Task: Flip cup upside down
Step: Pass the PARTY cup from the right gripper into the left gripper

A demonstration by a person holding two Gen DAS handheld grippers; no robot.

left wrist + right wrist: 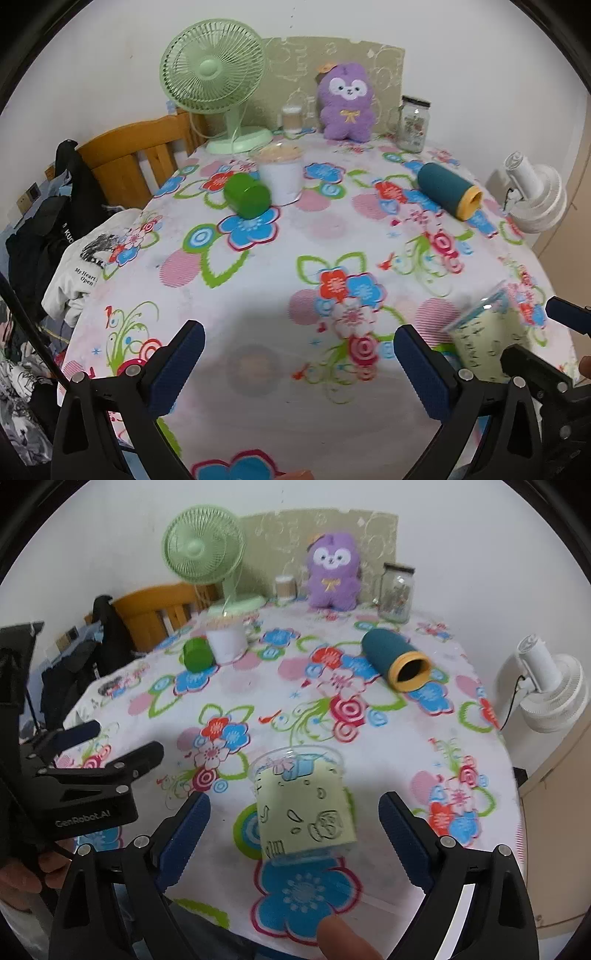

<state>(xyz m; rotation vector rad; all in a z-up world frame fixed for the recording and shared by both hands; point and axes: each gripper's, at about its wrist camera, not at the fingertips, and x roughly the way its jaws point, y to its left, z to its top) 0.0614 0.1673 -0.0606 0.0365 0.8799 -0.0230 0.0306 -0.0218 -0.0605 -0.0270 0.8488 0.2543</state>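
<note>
Blue-padded fingers (186, 834) frame the bottom of the right wrist view, and between them we see the cup (303, 805), a clear plastic one with a pale green printed sleeve, standing rim-up near the front edge of the table (369, 738). Our right tongs (295, 834) are spread wide, wider than the cup, and grip nothing; neither pad touches the cup. Our left tongs (299, 365) are likewise wide apart and empty, hovering over bare cloth with the cup just off to their right (480, 339).

We judge this to be the approach, before any grasp: the cup is upright and not yet turned. The next move calls for us to close the right pads on the sleeve about mid-height, gently, since thin plastic will buckle, then lift, roll the wrist half a turn and set the rim down flat.

Further back a green cup (197, 653) and a teal cup (395, 661) lie on their sides.

As for writing, "GenRobot.AI" reads on the left tongs' body in the right view. A white shirt (79, 273) beside the table shows "My Heart" and "Open". The sleeve's print is doodles and marks we cannot read.
</note>
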